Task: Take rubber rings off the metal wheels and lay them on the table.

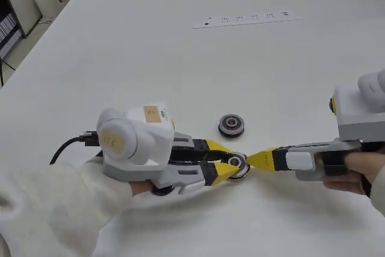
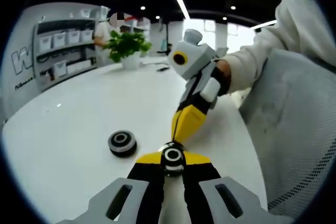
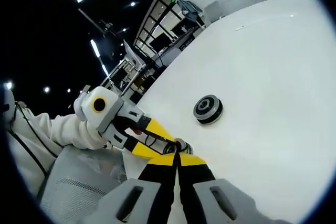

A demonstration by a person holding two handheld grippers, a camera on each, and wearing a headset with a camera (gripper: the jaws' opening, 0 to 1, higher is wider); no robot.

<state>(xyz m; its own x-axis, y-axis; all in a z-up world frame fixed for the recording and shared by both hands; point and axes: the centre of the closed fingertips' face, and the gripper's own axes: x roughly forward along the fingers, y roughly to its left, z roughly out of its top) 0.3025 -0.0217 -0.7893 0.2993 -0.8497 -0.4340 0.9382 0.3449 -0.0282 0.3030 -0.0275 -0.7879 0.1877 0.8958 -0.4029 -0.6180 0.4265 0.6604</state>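
left gripper (image 1: 233,162) pinching a small metal wheel (image 1: 239,162) at the front of the white desk (image 1: 180,58); right gripper (image 1: 251,161) pressed together, tips touching that wheel; second wheel (image 1: 231,124) lying nearby

White socket strip (image 1: 248,20) lying flat, far off; potted plant (image 2: 126,45) beside shelves (image 2: 63,45) of white bins.
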